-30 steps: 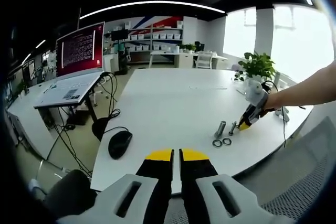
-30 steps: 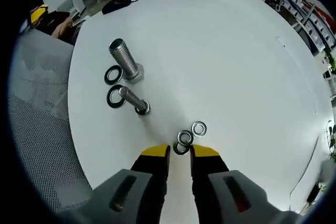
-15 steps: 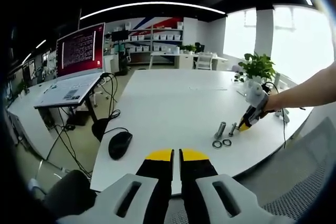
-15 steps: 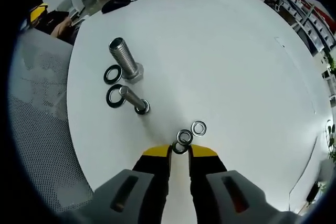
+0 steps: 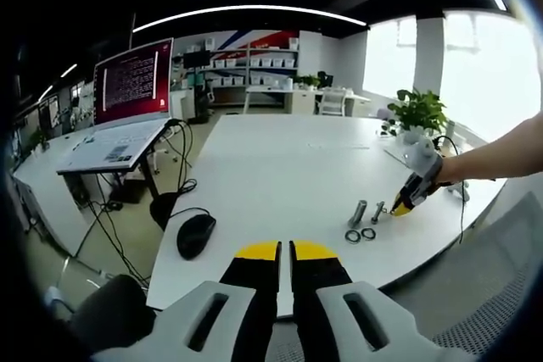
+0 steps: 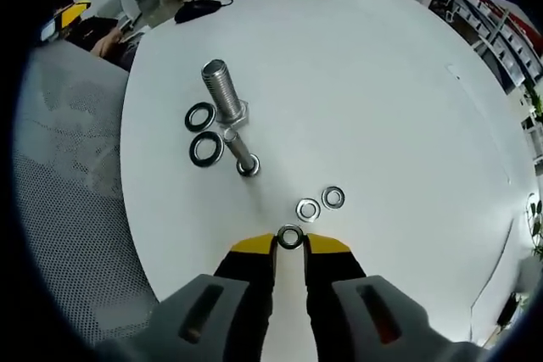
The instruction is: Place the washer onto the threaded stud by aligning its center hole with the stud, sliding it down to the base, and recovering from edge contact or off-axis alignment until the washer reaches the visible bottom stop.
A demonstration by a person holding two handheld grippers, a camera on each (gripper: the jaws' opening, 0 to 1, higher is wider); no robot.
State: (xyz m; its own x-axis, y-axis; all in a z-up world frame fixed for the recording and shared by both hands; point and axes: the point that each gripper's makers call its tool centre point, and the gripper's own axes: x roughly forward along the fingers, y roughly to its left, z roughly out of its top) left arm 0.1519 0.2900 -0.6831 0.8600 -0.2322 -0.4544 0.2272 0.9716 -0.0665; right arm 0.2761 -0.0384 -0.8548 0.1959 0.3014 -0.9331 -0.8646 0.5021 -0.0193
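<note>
The right gripper (image 6: 290, 243) pinches a small washer (image 6: 290, 236) between its tips. Just past it lie two more washers (image 6: 320, 203). Farther ahead stand the thin stud (image 6: 239, 152) and a big bolt (image 6: 224, 94). The washer is not on the stud yet.

Shiny metal washer (image 6: 290, 236) and threaded stud (image 6: 222, 92); smooth, seemingly matt white table (image 6: 373, 99).

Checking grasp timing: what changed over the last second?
The right gripper closed on a small washer and lifted it off the table; its view shifted as the hand rose. Two small washers remain on the table. Both studs, the large washers and the left gripper stayed put.
</note>
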